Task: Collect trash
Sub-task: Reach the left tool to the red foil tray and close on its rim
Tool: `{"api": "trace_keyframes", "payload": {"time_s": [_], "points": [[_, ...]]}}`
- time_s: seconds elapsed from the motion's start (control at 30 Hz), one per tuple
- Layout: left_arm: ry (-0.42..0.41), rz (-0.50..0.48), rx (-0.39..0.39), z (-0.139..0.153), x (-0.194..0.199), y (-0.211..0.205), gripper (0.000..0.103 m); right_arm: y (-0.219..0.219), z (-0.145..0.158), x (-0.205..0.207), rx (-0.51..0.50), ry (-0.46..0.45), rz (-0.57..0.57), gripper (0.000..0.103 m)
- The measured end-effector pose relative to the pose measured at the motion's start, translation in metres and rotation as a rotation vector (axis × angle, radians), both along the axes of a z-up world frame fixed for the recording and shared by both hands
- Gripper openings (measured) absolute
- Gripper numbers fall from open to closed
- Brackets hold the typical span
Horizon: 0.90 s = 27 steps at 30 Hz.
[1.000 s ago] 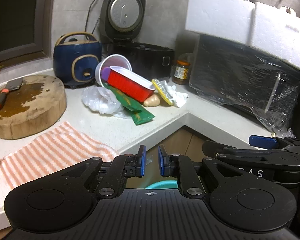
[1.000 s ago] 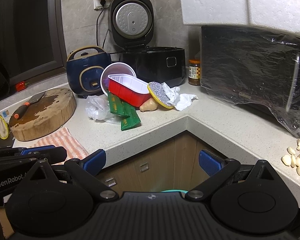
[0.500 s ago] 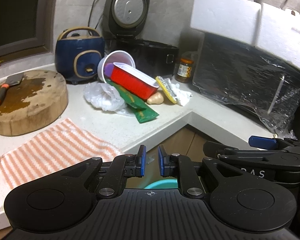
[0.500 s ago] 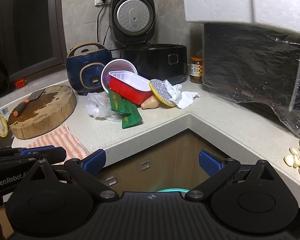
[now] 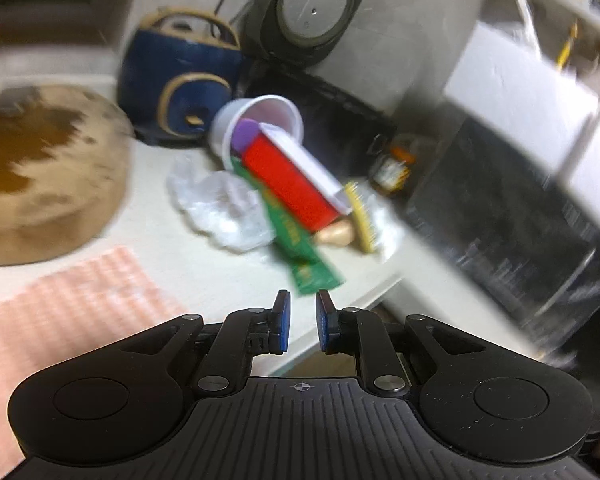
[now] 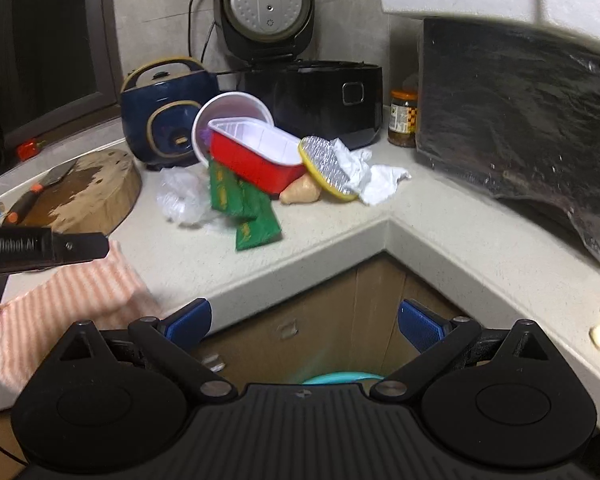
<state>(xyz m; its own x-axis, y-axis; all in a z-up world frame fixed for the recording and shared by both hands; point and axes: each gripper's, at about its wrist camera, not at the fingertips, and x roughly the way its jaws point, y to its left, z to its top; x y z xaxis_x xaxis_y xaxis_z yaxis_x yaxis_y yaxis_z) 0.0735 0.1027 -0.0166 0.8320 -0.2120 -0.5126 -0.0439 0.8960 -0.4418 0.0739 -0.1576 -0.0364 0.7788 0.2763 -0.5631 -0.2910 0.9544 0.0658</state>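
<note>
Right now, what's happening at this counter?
A person holds a claw in each hand, both aimed at a trash pile in the counter corner: a red tray, green wrappers, a plastic bag. Nothing is picked up yet. The left claw is nearly shut and empty; the right claw is wide open.

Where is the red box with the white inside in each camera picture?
Left wrist view: the red box is blurred, just above the middle, tilted and leaning out of the white cup.
Right wrist view: the red box is left of the middle, upper half, resting on the green packets.
Shared landmark: the blue cooker stands just left of the box in both views.
</note>
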Motion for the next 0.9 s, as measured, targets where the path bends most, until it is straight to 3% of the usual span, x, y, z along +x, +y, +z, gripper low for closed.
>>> {"api": "trace_keyframes", "payload": {"time_s": [0.07,0.17,0.23,0.33,0.43,0.6,0.77,0.9], "points": [[-0.016,-0.015,-0.048,-0.002,0.016,0.015,0.016,0.005,0.007,0.013,0.004,-0.012,-0.024,0.1],[-0.042,0.034,0.007,-0.007,0.035,0.024,0.016,0.015,0.019,0.04,-0.005,-0.043,-0.037,0.1],[-0.038,-0.016,0.012,-0.014,0.05,0.03,0.016,0.027,0.026,0.06,-0.046,-0.061,-0.056,0.1],[0.013,-0.086,-0.05,-0.027,0.071,0.041,0.016,0.045,0.03,0.085,-0.091,-0.08,-0.096,0.1],[0.053,-0.118,-0.111,-0.041,0.084,0.045,0.016,0.056,0.024,0.104,-0.12,-0.036,-0.118,0.1],[0.128,-0.087,-0.114,-0.056,0.101,0.041,0.016,0.058,0.005,0.113,-0.203,-0.001,-0.119,0.1],[0.057,-0.009,-0.07,-0.052,0.104,0.031,0.016,0.027,0.0,0.128,-0.098,-0.008,-0.115,0.1],[0.078,0.025,-0.035,-0.041,0.109,0.021,0.016,-0.004,-0.007,0.13,0.025,0.011,-0.066,0.1]]}}
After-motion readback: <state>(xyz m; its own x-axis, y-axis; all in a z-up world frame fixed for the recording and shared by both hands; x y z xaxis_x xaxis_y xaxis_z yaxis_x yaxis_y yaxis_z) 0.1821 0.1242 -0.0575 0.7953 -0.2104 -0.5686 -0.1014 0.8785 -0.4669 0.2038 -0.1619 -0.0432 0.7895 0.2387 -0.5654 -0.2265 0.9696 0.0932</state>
